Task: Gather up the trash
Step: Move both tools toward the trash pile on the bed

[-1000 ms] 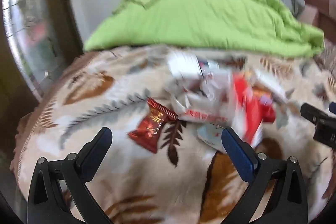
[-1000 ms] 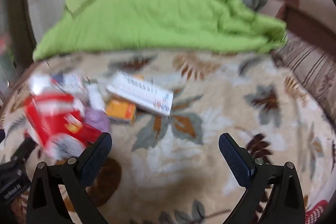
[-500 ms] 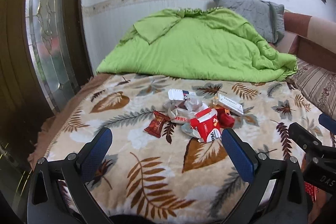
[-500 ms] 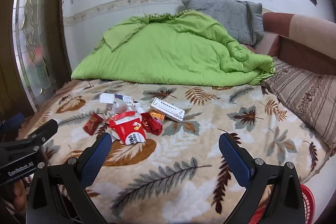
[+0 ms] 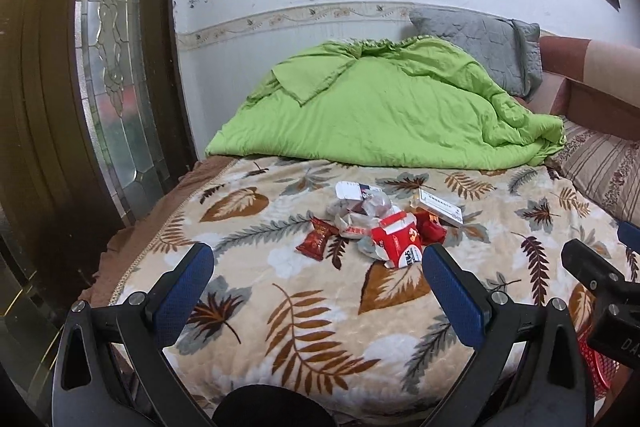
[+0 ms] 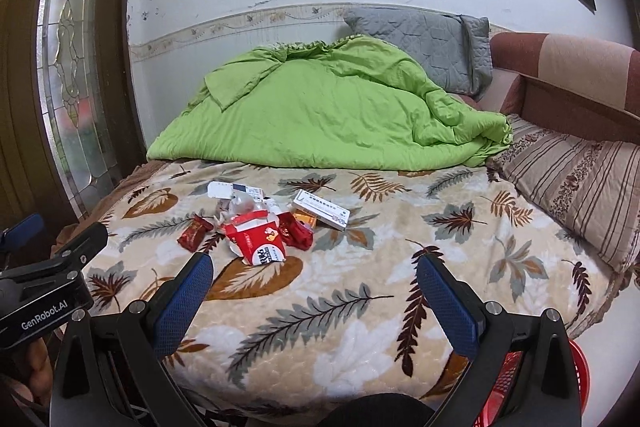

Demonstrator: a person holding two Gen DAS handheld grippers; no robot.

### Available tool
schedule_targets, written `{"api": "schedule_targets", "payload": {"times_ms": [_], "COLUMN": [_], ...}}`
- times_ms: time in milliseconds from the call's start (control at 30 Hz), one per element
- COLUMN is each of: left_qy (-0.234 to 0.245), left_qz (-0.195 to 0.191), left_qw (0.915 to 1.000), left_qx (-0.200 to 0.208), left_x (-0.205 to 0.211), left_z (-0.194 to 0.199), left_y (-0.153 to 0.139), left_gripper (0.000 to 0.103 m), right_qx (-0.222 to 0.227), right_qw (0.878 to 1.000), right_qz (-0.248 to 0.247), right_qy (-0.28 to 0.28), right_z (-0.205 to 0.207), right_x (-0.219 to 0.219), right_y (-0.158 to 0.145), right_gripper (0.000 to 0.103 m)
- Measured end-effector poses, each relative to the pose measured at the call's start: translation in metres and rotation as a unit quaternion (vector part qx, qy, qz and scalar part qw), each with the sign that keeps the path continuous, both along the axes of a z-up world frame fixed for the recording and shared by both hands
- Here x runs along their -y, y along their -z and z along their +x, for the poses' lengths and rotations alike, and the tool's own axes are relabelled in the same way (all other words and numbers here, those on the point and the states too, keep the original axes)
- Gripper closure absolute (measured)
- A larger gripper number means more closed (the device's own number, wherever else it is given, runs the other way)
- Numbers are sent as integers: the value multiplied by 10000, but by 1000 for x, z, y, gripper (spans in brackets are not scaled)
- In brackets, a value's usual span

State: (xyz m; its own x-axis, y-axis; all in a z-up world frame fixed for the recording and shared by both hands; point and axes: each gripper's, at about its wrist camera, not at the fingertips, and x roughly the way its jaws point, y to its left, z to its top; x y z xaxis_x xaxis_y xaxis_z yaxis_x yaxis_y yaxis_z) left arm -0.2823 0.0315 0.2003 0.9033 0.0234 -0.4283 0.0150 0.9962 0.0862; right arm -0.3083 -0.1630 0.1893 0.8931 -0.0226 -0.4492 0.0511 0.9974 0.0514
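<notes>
**Desk:** Talk me through it. Where's the trash?

**Me:** It's a small heap in the middle of the leaf-patterned beige fleece blanket (image 5: 304, 311) on the bed. At the front I see a torn red-and-white paper carton (image 5: 396, 239), and just to its left a dark red foil candy wrapper (image 5: 316, 239) lies on its own. Behind the carton there's crumpled clear plastic wrap (image 5: 370, 205) and a flat white card packet (image 5: 352, 191).

**Desk:** Anything on the other side?

**Me:** Yes, a long white medicine box (image 6: 320, 215) lies flat, angled, with a small orange box (image 6: 306, 219) tucked partly under it. A crumpled red bag (image 6: 296, 231) touches the carton's right edge.

**Desk:** Fingers?

**Me:** My left gripper (image 5: 316, 291) has its blue pads spread wide, nothing between them. The heap sits beyond the tips, up the bed, with the carton just past the right pad. My right gripper (image 6: 314, 291) is spread wide too, empty. From its camera the heap lies ahead and off to the left, the carton just above the left pad.

**Desk:** Where does it all go?

**Me:** I can see a red plastic mesh basket (image 6: 560, 383) low beside the bed's near right corner. Farther back a bright green quilt (image 5: 384, 115) is piled up, well apart from the trash.
</notes>
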Motion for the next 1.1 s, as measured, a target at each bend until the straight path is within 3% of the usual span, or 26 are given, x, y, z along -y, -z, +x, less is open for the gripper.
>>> {"api": "schedule_targets", "payload": {"times_ms": [667, 1100], "left_qy": [-163, -317], "left_qz": [-46, -162], "left_qw": [9998, 9992], "left_qx": [87, -163], "left_x": [-12, -25], "left_z": [-13, 0], "left_y": [-8, -3], "left_gripper": [0, 0], "right_qx": [36, -99], "right_qw": [9997, 9994], "right_qz": [59, 96], "right_qy": [-222, -319], "right_z": [-8, -1], "right_x": [-14, -19], "right_y": [-8, -2], "right_gripper": [0, 0]}}
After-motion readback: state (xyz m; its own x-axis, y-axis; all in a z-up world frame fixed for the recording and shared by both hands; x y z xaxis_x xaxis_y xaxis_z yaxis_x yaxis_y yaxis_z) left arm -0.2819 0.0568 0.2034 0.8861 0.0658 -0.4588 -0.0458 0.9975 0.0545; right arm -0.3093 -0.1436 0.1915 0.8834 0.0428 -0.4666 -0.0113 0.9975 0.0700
